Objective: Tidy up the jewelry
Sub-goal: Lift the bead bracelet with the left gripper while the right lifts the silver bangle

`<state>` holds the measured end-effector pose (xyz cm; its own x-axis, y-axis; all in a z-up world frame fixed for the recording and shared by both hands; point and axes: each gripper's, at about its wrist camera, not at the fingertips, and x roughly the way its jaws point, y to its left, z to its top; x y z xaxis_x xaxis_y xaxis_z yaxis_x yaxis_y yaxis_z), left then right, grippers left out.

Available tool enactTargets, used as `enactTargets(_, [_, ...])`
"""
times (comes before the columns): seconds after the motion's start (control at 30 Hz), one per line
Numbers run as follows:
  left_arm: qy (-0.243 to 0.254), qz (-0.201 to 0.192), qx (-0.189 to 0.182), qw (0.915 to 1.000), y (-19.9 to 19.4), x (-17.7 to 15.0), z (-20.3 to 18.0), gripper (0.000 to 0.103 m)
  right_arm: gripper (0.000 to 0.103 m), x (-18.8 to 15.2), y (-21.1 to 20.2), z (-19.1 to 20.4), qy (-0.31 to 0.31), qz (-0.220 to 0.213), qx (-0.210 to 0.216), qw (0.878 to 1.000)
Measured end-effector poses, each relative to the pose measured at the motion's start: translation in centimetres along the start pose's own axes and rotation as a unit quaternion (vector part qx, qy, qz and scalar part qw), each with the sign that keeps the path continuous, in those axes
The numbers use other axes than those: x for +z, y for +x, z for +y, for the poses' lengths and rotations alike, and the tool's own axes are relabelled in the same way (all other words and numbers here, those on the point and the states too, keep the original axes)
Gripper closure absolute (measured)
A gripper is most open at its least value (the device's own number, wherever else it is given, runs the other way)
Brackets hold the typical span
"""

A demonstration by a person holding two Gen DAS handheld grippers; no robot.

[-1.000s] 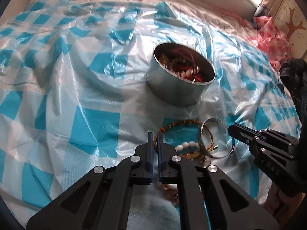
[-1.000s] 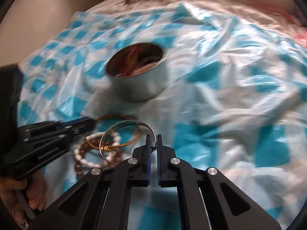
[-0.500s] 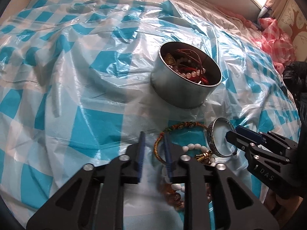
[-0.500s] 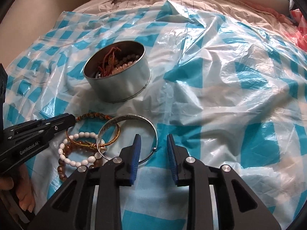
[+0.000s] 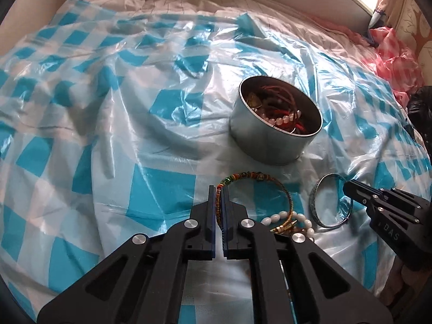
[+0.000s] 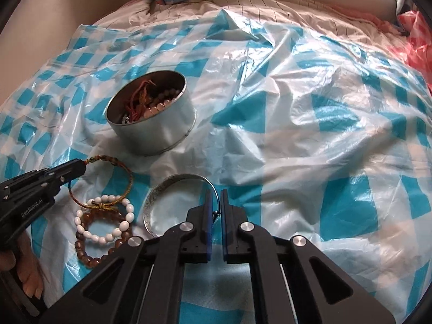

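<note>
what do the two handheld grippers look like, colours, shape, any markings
Both the left gripper and the right gripper are matte black plastic linkages with cut-out arms and round silver pivot pins. Each ends in two straight, flat fingers faced with blue pads. White lettering runs along the bodies: "GenRobot.AI" on the left one, letters ending in "DAS" on the right. No cables or sleeves show.

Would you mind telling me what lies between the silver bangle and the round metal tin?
Only bare blue-checked plastic sheet lies between the silver bangle and the round metal tin; the right wrist view shows this plainly.
</note>
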<state>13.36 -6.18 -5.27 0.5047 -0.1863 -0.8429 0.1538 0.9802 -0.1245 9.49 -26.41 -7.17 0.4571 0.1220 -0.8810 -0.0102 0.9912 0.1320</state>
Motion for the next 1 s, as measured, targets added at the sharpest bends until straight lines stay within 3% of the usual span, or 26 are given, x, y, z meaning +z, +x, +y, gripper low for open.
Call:
enactTargets(0.03, [0.001, 0.003, 0.0, 1.0, 0.1, 0.0, -0.1, 0.1, 0.095, 0.0, 0.1, -0.1, 0.001, 0.002, 0.001, 1.0])
enactTargets(0.1, [0.004, 0.006, 0.006, 1.0, 0.3, 0.0, -0.2, 0.099, 0.07, 0.0, 0.2, 0.0, 0.001, 0.004, 0.0, 1.0])
enactTargets(0.27, [0.002, 0.017, 0.014, 0.9998, 1.0, -0.1, -0.1, 0.098, 0.069, -0.1, 0.7, 0.3, -0.009, 0.01, -0.003, 1.0])
enactTargets(0.33, [0.012, 0.029, 0.018, 0.9994, 1.5, -0.2, -0.4, 0.098, 0.071, -0.3, 1.1, 0.5, -0.017, 0.018, -0.008, 1.0])
enactTargets(0.4, [0.033, 0.028, 0.026, 0.9987, 1.5, -0.4, -1.0, 0.098, 0.091, -0.3, 1.2, 0.7, -0.024, 0.021, -0.007, 0.999])
enactTargets(0.53, [0.044, 0.012, 0.022, 0.9987, 0.8, -0.4, -1.6, 0.099, 0.094, -0.3, 1.0, 0.8, -0.025, 0.017, -0.001, 1.0])
enactTargets(0.77, [0.043, -0.057, 0.006, 0.9974, -1.9, 0.3, -1.9, 0.099, 0.096, 0.3, -0.9, 0.5, -0.011, -0.026, 0.014, 0.999])
enactTargets(1.0, [0.039, -0.083, -0.005, 0.9958, -2.8, 0.8, -2.0, 0.099, 0.097, 0.6, -1.8, 0.4, -0.007, -0.046, 0.024, 0.999])
